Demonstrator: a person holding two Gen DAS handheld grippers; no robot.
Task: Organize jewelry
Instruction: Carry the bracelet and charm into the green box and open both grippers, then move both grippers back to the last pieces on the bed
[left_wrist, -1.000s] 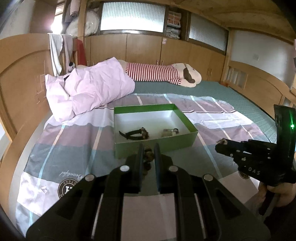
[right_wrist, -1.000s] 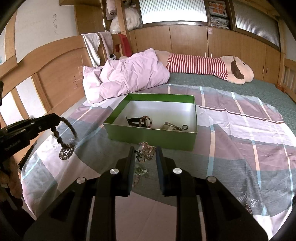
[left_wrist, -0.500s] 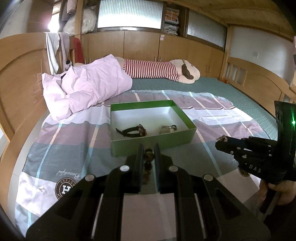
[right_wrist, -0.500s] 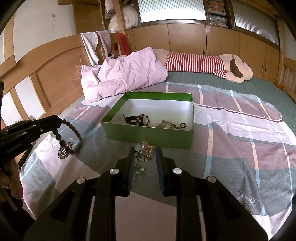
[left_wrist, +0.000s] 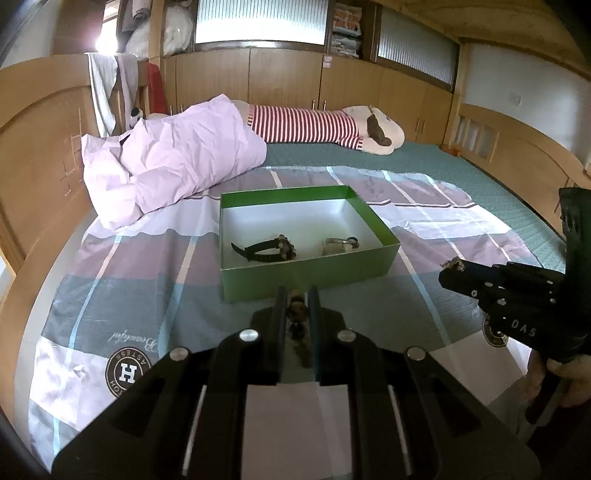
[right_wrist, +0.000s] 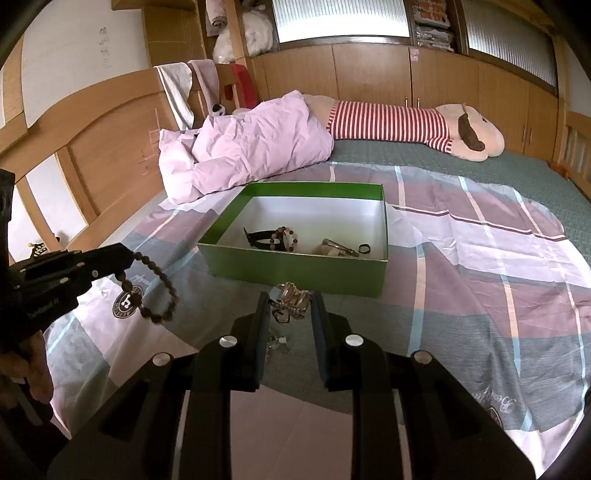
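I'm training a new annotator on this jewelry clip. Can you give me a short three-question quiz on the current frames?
1. True or false: the left gripper holds a bead bracelet.
2. Where does the black strap lie?
A. on the pillow
B. inside the green box
C. on the sheet beside the box
3. Fill in: the right gripper is shut on a ____ jewelry piece, in front of the box.

Key: 1 true; 2 B; 3 metallic.
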